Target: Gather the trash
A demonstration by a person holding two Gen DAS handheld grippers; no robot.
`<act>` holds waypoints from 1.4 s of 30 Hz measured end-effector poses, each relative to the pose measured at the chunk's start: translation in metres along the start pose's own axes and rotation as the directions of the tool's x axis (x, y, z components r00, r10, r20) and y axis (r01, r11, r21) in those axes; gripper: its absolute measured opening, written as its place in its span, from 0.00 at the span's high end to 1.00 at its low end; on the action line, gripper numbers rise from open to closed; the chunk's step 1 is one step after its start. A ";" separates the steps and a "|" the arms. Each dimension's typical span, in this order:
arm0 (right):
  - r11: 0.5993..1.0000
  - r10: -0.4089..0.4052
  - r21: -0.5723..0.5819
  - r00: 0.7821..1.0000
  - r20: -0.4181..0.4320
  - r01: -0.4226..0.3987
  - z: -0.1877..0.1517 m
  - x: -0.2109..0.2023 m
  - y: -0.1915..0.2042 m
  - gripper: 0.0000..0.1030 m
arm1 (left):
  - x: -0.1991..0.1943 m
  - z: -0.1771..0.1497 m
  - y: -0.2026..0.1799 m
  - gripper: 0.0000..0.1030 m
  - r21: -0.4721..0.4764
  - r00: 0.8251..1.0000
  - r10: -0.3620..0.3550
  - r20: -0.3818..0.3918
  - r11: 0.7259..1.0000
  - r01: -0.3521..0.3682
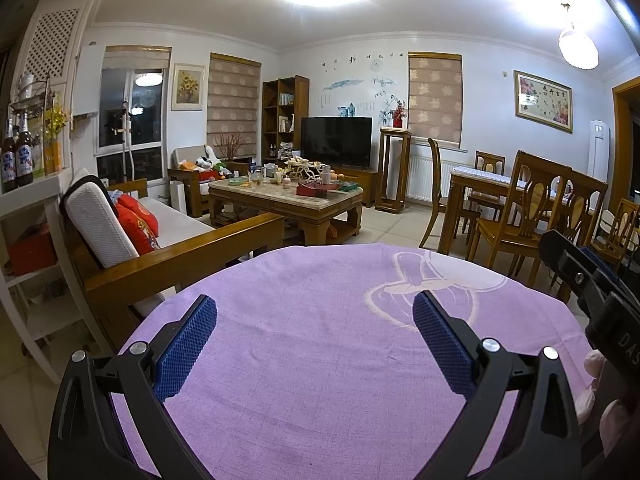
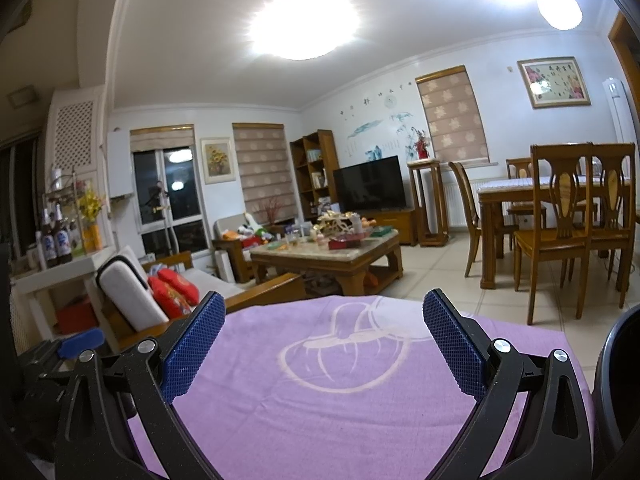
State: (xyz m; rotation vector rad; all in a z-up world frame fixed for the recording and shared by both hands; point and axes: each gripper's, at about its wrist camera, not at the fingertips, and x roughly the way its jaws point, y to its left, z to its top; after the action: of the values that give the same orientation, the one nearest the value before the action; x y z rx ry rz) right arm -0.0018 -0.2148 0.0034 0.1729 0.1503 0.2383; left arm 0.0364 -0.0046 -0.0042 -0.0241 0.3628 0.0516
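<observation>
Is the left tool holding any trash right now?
No, the left tool is open, with only the purple cloth showing between its blue pads.

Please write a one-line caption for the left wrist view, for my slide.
Left tool open and empty above a purple cloth, facing a cluttered coffee table and dark television.

Purple cloth (image 1: 320, 340) with a pale looping pattern, spread in the foreground. Behind it, a wooden sofa (image 1: 180, 256) with a white cushion and red pillows (image 1: 138, 220). Further back, a cluttered coffee table (image 1: 288, 200) and a dark television (image 1: 336, 140). At right, a wooden dining table (image 2: 520, 192) with chairs (image 2: 560, 236). At left, bottles (image 1: 16, 156) on a white shelf.
</observation>
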 end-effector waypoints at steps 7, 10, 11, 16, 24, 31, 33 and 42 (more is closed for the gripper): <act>1.000 0.001 0.000 1.000 0.000 -0.001 0.001 0.000 0.000 0.05 | 0.000 0.002 0.002 0.05 -0.006 1.000 -0.004 0.003 1.000 0.004; 1.000 0.000 0.000 1.000 -0.001 0.000 0.001 0.000 0.000 0.05 | -0.002 0.005 0.003 0.05 -0.011 1.000 -0.005 0.004 1.000 0.005; 1.000 0.000 0.000 1.000 -0.001 0.000 0.001 0.000 0.001 0.05 | -0.003 0.005 0.003 0.05 -0.013 1.000 -0.006 0.004 1.000 0.006; 1.000 0.000 0.000 1.000 -0.001 0.000 0.001 0.000 0.001 0.05 | -0.003 0.006 0.005 0.05 -0.023 1.000 -0.005 0.005 1.000 0.005; 1.000 0.000 0.000 1.000 -0.001 0.000 0.001 0.000 0.001 0.05 | -0.003 0.007 0.008 0.05 -0.038 1.000 0.002 0.005 0.999 -0.002; 1.000 0.000 0.000 1.000 -0.002 0.000 0.002 0.000 0.002 0.05 | -0.002 0.007 0.008 0.05 -0.040 1.000 0.003 0.005 0.999 -0.003; 1.000 0.000 -0.001 1.000 -0.003 0.000 0.001 0.000 0.002 0.05 | -0.003 0.007 0.009 0.05 -0.046 1.000 0.004 0.003 0.999 -0.004; 1.000 0.000 -0.004 1.000 -0.009 0.000 -0.002 0.002 0.000 0.05 | -0.009 0.007 0.009 0.05 -0.047 0.999 0.018 0.027 0.999 -0.017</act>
State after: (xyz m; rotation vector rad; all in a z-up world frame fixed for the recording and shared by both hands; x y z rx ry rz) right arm -0.0003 -0.2140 0.0017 0.1681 0.1589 0.2397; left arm 0.0299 0.0037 0.0058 -0.0668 0.3345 0.0780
